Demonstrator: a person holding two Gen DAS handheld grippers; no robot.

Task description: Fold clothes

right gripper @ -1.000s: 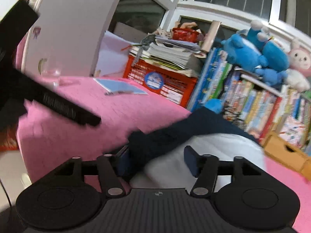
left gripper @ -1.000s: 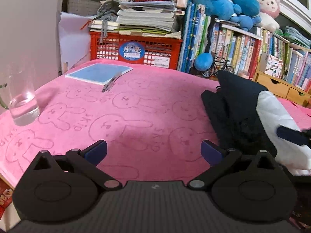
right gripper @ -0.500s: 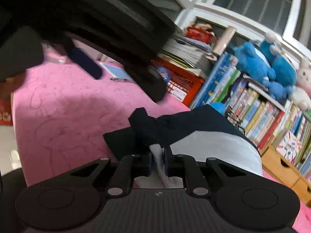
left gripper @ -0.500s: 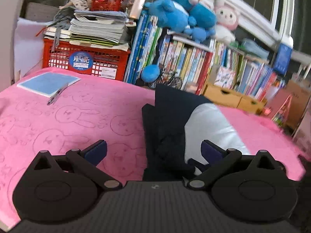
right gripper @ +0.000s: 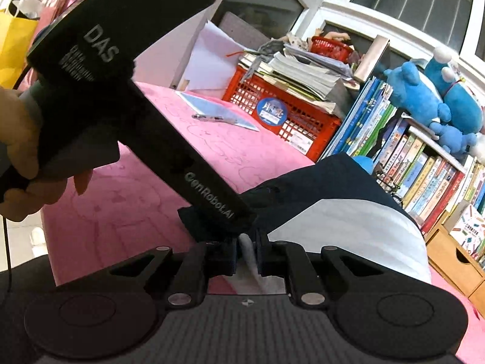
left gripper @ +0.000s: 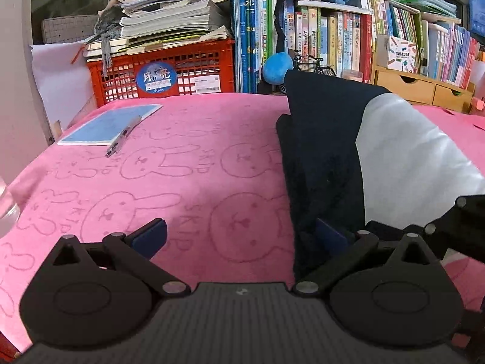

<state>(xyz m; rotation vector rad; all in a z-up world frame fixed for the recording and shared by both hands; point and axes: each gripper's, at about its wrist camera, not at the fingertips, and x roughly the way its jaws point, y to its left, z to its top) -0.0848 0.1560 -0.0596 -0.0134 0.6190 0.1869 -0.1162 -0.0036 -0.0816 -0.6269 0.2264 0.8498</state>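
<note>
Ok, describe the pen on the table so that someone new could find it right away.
Start at the red crate behind the pink towel. Before it lies a blue notebook; the pen rests slantwise across its near corner, the only slim, silvery thing there.

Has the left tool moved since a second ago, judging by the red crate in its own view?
Yes. The left tool swung toward the garment: the red crate stays in view, the glass has slid to the left edge, and the garment now reaches its right finger.

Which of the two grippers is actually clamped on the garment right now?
The right gripper, shut on the white edge of the navy-and-white garment. The left gripper stands open over the garment's dark edge.
</note>
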